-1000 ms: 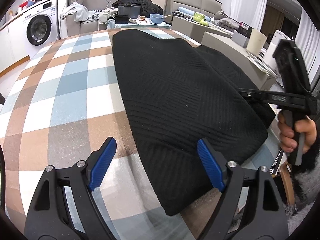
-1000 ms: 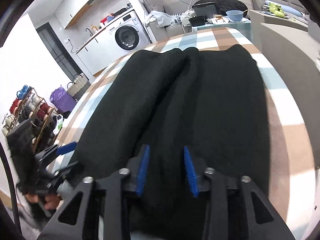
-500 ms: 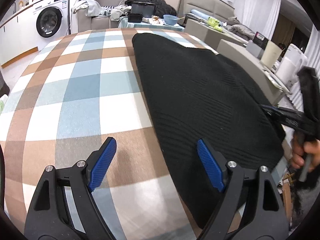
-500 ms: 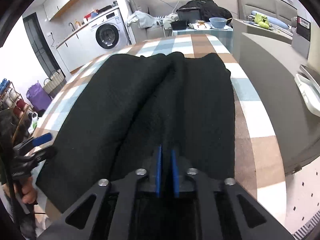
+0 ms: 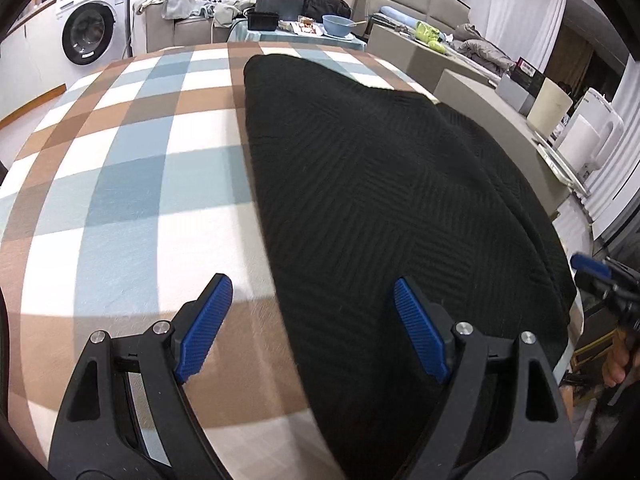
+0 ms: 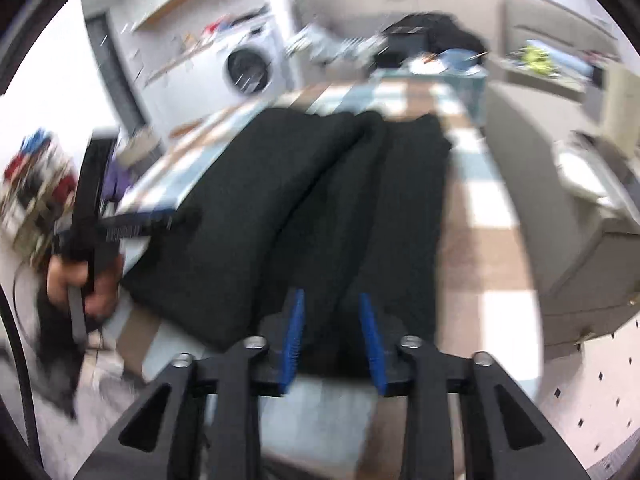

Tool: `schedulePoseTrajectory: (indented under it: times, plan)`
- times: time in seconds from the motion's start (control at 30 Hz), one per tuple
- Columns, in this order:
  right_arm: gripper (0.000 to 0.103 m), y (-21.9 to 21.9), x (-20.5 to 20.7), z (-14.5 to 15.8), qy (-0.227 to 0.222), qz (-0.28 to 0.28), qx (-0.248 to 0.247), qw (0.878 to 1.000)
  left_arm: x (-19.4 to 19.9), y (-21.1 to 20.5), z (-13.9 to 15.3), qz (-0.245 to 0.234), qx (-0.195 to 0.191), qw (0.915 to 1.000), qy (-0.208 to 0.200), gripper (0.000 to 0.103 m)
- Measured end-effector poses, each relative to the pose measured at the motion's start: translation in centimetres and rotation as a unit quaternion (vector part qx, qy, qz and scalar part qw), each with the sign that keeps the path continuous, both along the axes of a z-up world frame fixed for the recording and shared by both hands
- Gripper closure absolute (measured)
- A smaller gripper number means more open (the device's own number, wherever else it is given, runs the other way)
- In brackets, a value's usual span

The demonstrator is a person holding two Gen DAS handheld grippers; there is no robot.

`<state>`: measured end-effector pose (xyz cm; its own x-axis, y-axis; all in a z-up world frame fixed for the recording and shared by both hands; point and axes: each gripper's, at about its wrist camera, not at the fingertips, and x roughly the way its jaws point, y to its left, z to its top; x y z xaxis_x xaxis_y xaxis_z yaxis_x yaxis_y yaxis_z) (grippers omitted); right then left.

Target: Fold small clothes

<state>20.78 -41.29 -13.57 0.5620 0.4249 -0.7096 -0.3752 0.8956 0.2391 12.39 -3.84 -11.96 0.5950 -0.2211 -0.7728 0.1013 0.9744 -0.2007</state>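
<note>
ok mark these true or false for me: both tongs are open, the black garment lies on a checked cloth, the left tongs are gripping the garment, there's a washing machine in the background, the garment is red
1. Both tongs are open. True: the left tongs stand wide, and the right tongs have just been opening, with the garment's near edge showing between the pads but not pinched.
2. The black garment lies on a checked cloth. True.
3. The left tongs are gripping the garment. False: the pads hover apart and clamp nothing.
4. A washing machine stands in the background. True.
5. The garment is red. False: it is black.
</note>
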Motion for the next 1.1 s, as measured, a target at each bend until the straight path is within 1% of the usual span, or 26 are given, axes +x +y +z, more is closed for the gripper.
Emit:
schedulePoseTrajectory:
  times: [0.03, 0.1, 0.13, 0.17, 0.2, 0.23, 0.27, 0.3, 0.33, 0.37, 0.43, 0.53, 0.67, 0.77, 0.83, 0.9, 0.97, 1.0, 1.03, 1.07, 1.1]
  plan:
    - [0.060, -0.8, 0.7, 0.0, 0.001, -0.023, 0.004, 1.000, 0.4, -0.1, 0.0, 0.001, -0.002, 1.0000, 0.001, 0.022]
    - [0.060, -1.8, 1.8, -0.6, 0.014, -0.056, 0.002, 0.998, 0.9, -0.4, 0.0, 0.000, -0.008, 1.0000, -0.003, 0.028]
    - [0.060, -2.1, 1.9, -0.9, 0.017, -0.062, 0.008, 0.998, 1.1, -0.4, 0.0, -0.001, -0.012, 0.9999, -0.006, 0.042]
    - [0.060, -2.4, 2.4, -1.3, 0.021, -0.070, 0.013, 0.997, 1.3, -0.5, 0.0, 0.000, -0.015, 0.9999, -0.008, 0.061]
    - [0.060, -2.4, 2.9, -1.9, 0.031, -0.076, 0.018, 0.996, 1.4, -0.6, 0.1, 0.004, -0.012, 0.9999, -0.012, 0.066]
    - [0.060, -2.3, 3.4, -2.3, 0.037, -0.077, 0.019, 0.996, 1.4, -0.6, 0.3, 0.004, -0.009, 0.9998, -0.019, 0.081]
    - [0.061, -2.2, 3.8, -2.7, 0.042, -0.085, 0.015, 0.995, 1.3, -0.7, 0.5, 0.002, -0.006, 0.9997, -0.025, 0.086]
    - [0.063, -1.8, 4.2, -2.9, 0.045, -0.086, 0.014, 0.995, 1.2, -0.7, 0.7, 0.003, 0.000, 0.9996, -0.029, 0.088]
    - [0.066, -1.5, 4.3, -2.9, 0.040, -0.083, 0.014, 0.996, 1.0, -0.6, 0.8, 0.004, 0.002, 0.9995, -0.033, 0.089]
    - [0.070, -1.3, 4.5, -3.0, 0.041, -0.079, 0.015, 0.996, 0.7, -0.5, 0.9, 0.005, 0.007, 0.9992, -0.038, 0.089]
    - [0.073, -0.4, 5.0, -2.8, 0.040, -0.071, 0.013, 0.997, 0.2, -0.2, 0.9, 0.006, 0.013, 0.9991, -0.040, 0.090]
    - [0.073, 0.9, 5.2, -2.8, 0.040, -0.062, 0.007, 0.997, -1.0, 1.1, 1.1, 0.019, 0.016, 0.9988, -0.043, 0.090]
    - [0.073, 3.0, 5.4, -2.8, 0.049, -0.026, 0.025, 0.998, -3.0, 4.1, 1.4, 0.043, 0.022, 0.9977, -0.047, 0.090]
    - [0.073, 4.9, 5.1, -2.4, 0.048, 0.008, 0.020, 0.999, -4.0, 6.1, 1.3, 0.055, 0.028, 0.9971, -0.045, 0.090]
    - [0.073, 5.7, 5.1, -1.8, 0.041, 0.001, 0.010, 0.999, -4.2, 7.0, 1.3, 0.059, 0.019, 0.9973, -0.041, 0.089]
    - [0.073, 5.7, 5.3, -0.8, 0.030, -0.017, 0.019, 0.999, -4.1, 7.6, 1.4, 0.061, 0.005, 0.9975, -0.035, 0.088]
    - [0.073, 5.7, 5.6, 0.5, 0.014, -0.020, 0.034, 0.999, -4.1, 8.0, 1.7, 0.071, 0.002, 0.9969, -0.036, 0.083]
    - [0.073, 5.9, 5.7, 1.2, 0.004, -0.019, 0.040, 0.999, -4.1, 8.2, 1.9, 0.074, 0.003, 0.9965, -0.037, 0.082]
    - [0.070, 6.4, 5.8, 1.7, 0.000, -0.008, 0.047, 0.999, -4.2, 8.4, 2.1, 0.077, 0.004, 0.9961, -0.042, 0.079]
    - [0.068, 6.9, 6.0, 2.0, 0.000, 0.006, 0.054, 0.999, -4.2, 8.5, 2.4, 0.078, 0.003, 0.9958, -0.048, 0.071]
    - [0.068, 7.2, 6.2, 2.0, 0.003, 0.013, 0.060, 0.998, -4.2, 8.5, 2.6, 0.078, 0.004, 0.9956, -0.051, 0.064]
